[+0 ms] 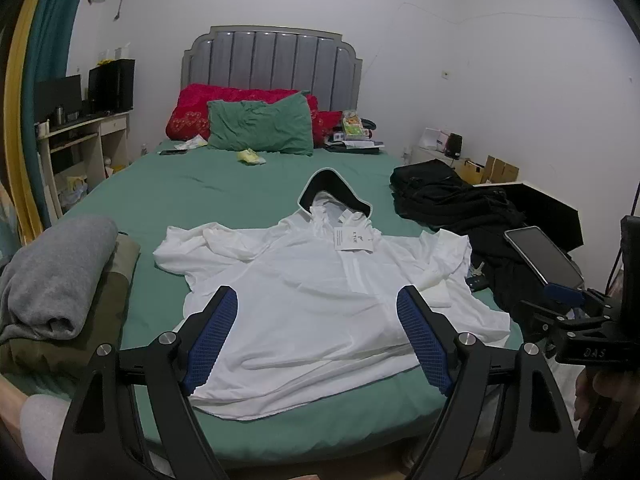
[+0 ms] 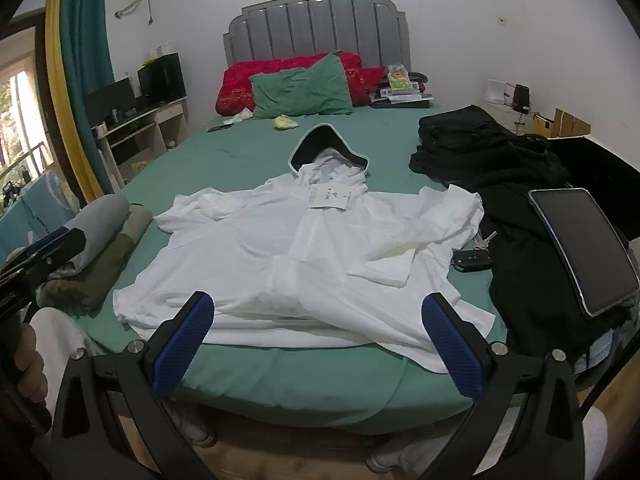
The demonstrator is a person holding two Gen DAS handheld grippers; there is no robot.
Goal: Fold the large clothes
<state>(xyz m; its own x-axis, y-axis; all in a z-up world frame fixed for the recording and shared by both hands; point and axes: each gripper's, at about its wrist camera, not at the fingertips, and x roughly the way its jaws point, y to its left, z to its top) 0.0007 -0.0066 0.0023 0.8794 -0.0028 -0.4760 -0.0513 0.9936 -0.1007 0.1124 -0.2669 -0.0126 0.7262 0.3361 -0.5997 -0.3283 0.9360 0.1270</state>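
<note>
Left wrist view: right gripper [image 1: 576, 300] body reads "DAS"; white hooded jacket [image 1: 320, 300] tag [image 1: 352, 239] print unreadable. Left gripper [image 1: 318, 332] and right gripper: jaws wide, empty.

White hooded jacket [image 2: 288, 256], green bedsheet [image 2: 224, 152], red quilt [image 2: 240, 84], blue-padded black left claw [image 1: 318, 312]

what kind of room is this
Most likely a lived-in bedroom: a bed with a green sheet and grey padded headboard, pillows at its head, and a desk with monitors by the curtained window.
</note>
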